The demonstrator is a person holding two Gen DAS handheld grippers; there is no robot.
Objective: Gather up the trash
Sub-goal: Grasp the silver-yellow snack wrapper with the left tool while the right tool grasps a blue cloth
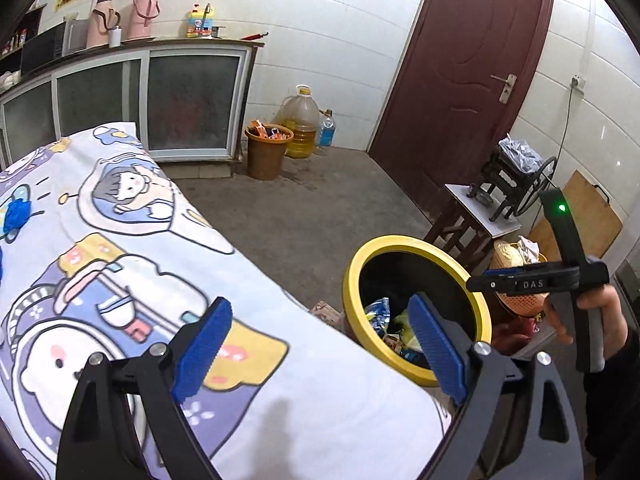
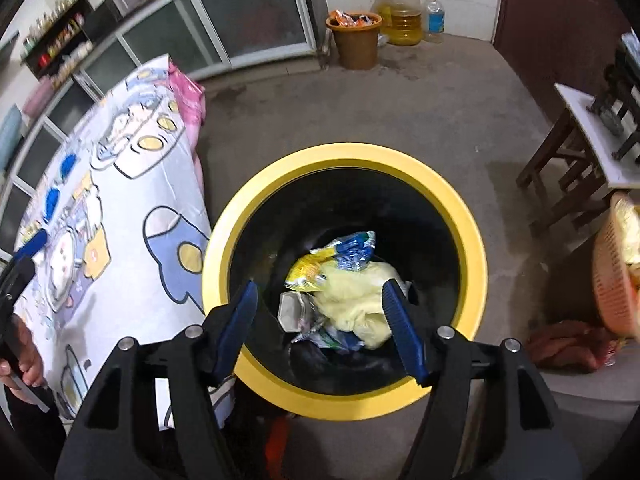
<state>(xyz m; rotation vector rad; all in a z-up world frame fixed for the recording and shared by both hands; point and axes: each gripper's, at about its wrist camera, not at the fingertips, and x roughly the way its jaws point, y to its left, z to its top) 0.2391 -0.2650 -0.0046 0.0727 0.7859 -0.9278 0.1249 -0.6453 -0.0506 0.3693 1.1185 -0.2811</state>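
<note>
R tool (image 2: pixel 320 316) wide apart, empty, over yellow-rimmed bin (image 2: pixel 476 248) w/ wrappers; L tool (image 1: pixel 320 344) likewise.

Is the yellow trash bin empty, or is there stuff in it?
Not empty. The bin has a yellow bag and wrappers at its bottom, well below the rim. The right claw hangs open above it.
</note>
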